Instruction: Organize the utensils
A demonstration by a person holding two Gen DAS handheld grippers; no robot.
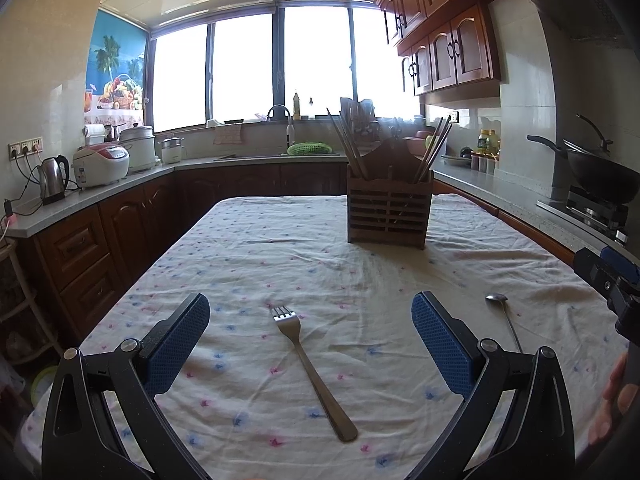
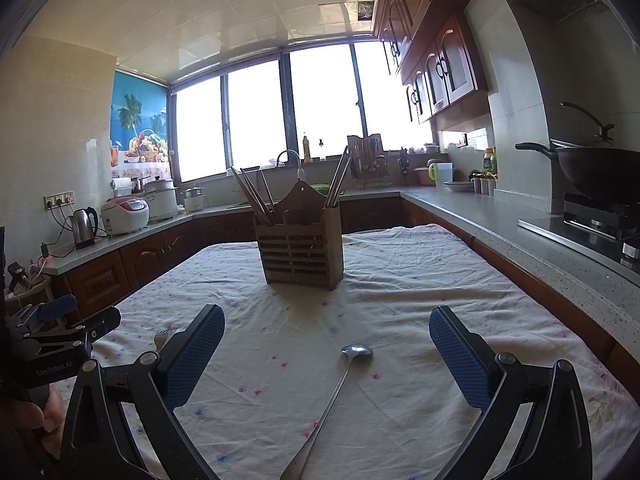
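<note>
A: Where's the fork (image 1: pixel 310 364) being seen?
B: Between the wide-open, empty left gripper (image 1: pixel 311 344), handle toward it, tines pointing ahead.
A: Spoon (image 2: pixel 338 392)?
B: Being framed likewise by the open, empty right gripper (image 2: pixel 327 354); holder (image 1: pixel 389 210) ahead on the worktop (image 1: pixel 280 264).

You have strong daylight from the windows (image 1: pixel 248 68), which are blown out to pure white; the wooden holder (image 1: pixel 388 212) stands against this light, so its front is dark; the tablecloth (image 1: pixel 280 248) is evenly lit with soft shadows; both views bend strongly at the edges, with black corners; the close hand (image 2: pixel 36 412) is blurred.
</note>
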